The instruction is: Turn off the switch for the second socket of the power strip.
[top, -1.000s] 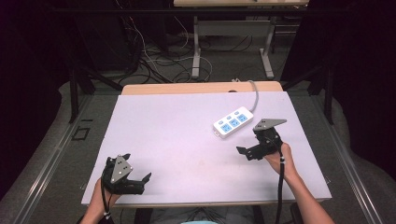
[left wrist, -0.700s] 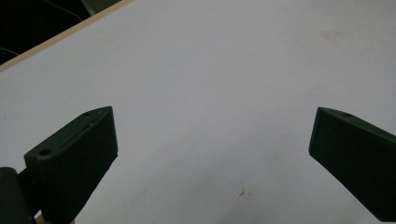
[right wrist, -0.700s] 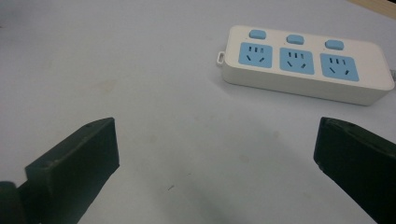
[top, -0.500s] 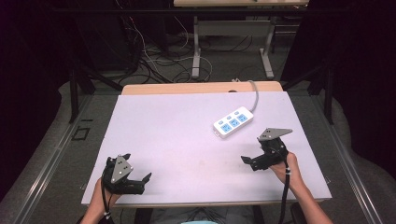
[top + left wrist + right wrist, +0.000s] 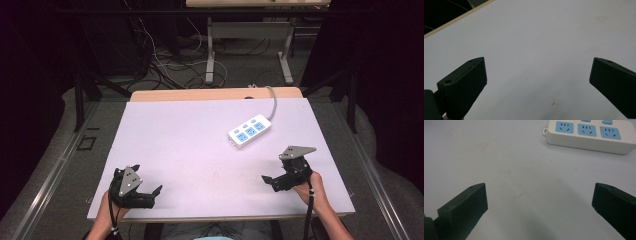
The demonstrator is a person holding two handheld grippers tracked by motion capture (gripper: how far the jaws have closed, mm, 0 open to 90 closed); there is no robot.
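A white power strip point(image 5: 250, 131) with blue sockets lies on the white table point(image 5: 190, 135), right of centre, its grey cord running off the far edge. In the right gripper view the power strip point(image 5: 589, 135) lies ahead at the top. My right gripper point(image 5: 274, 181) hovers near the table's front right, open, nothing between its jaws point(image 5: 539, 205). Near the front left corner, my left gripper point(image 5: 150, 194) is open too, with bare table point(image 5: 536, 50) between its jaws.
A wooden strip point(image 5: 215, 94) borders the table's far edge. Beyond it are cables point(image 5: 165, 60) on the floor and the metal legs of another table point(image 5: 210, 50). Dark surroundings lie to both sides.
My right gripper has drawn back from beside the power strip toward the front right of the table. The left gripper has stayed in place.
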